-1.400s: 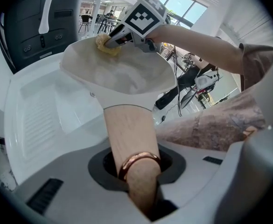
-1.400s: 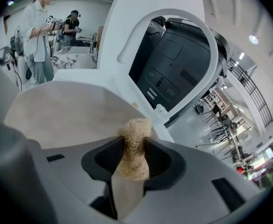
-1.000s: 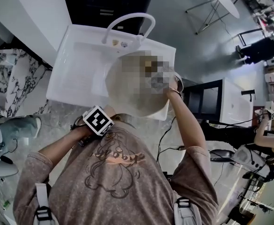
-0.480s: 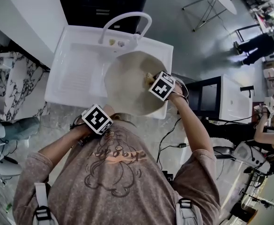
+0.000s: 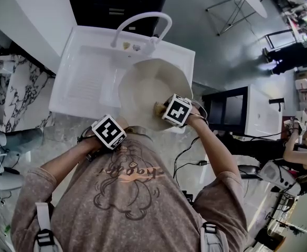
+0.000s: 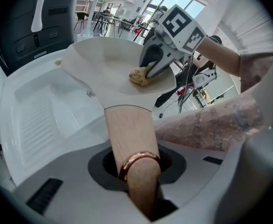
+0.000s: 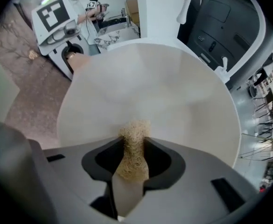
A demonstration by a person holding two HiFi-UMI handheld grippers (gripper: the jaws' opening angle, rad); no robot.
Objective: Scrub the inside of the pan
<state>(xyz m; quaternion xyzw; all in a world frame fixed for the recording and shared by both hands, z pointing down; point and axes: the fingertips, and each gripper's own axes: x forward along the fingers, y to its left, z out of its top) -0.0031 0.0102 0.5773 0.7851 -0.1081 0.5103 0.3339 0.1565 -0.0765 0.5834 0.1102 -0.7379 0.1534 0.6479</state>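
My left tongs (image 6: 137, 171) clamped tight on pale wooden handle (image 6: 127, 127) of round cream pan (image 6: 108, 64). Pan held over white sink (image 6: 38, 101), ahead of left tongs. My right tongs (image 7: 132, 164) pinching tan fibrous scrub pad (image 7: 134, 136). Pad touching pan's inside wall, just beyond right tongs' tips.

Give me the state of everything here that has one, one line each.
Pan: held over the sink by its handle.
Sponge: pressed against the pan's inside.
Left gripper: shut on the handle.
Right gripper: shut on the sponge.
Tap: no water seen running.
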